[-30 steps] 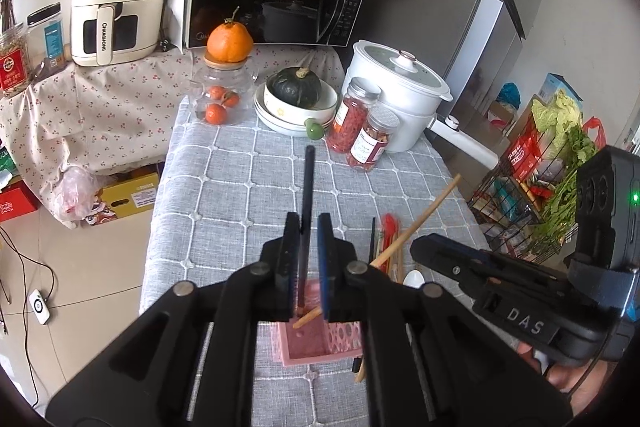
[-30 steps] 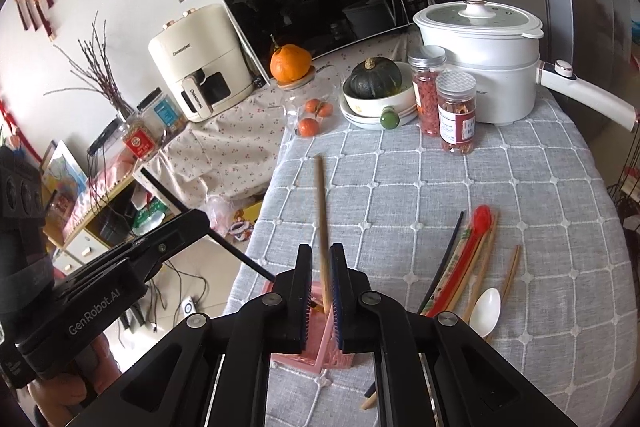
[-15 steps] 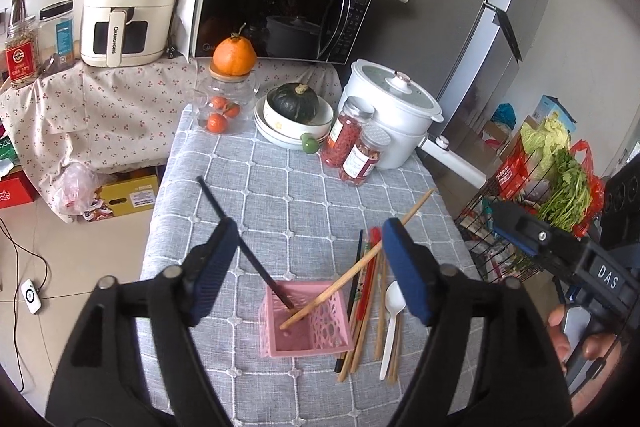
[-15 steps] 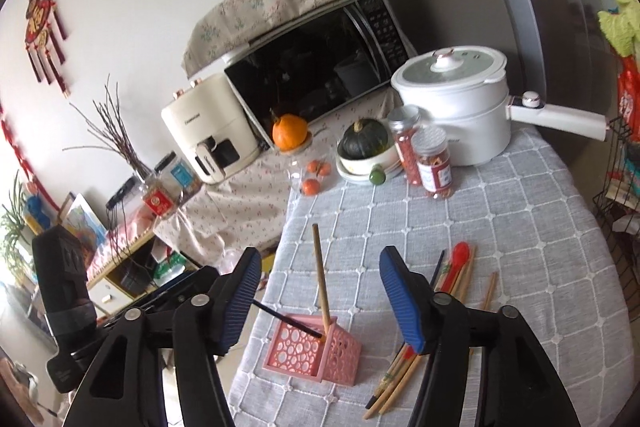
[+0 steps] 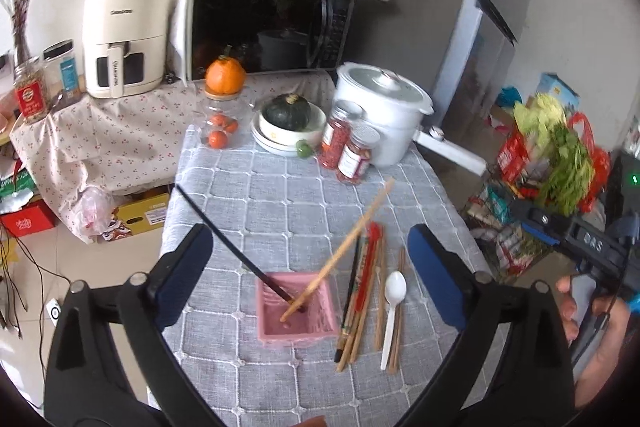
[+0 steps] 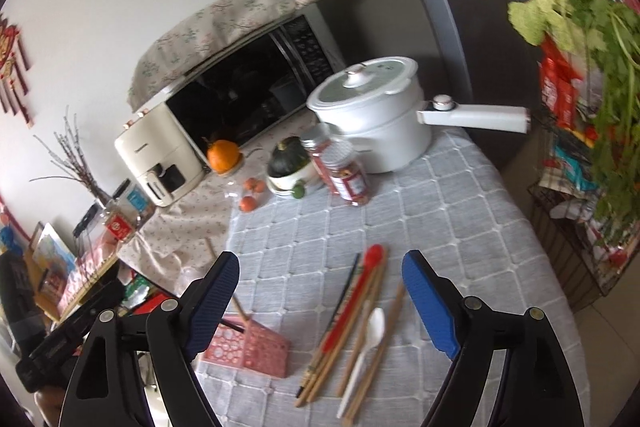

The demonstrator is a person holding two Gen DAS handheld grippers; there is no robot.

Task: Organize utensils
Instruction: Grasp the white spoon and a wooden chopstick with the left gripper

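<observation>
Chopsticks: two lean in the pink basket (image 5: 298, 311). Beside it, I see spoon (image 5: 392, 301) and more sticks waiting. Both hand-held grippers, left (image 5: 310, 283) and right (image 6: 320, 297), are opening, empty.

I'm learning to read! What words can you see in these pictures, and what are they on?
"DAS": on the right claw's black body.
"CHANGHONG", small but just readable: on the white air fryer, across its front and down its handle.
Too small or blurred: the labels on the spice jars, the left-side jars and the yellow box.
</observation>
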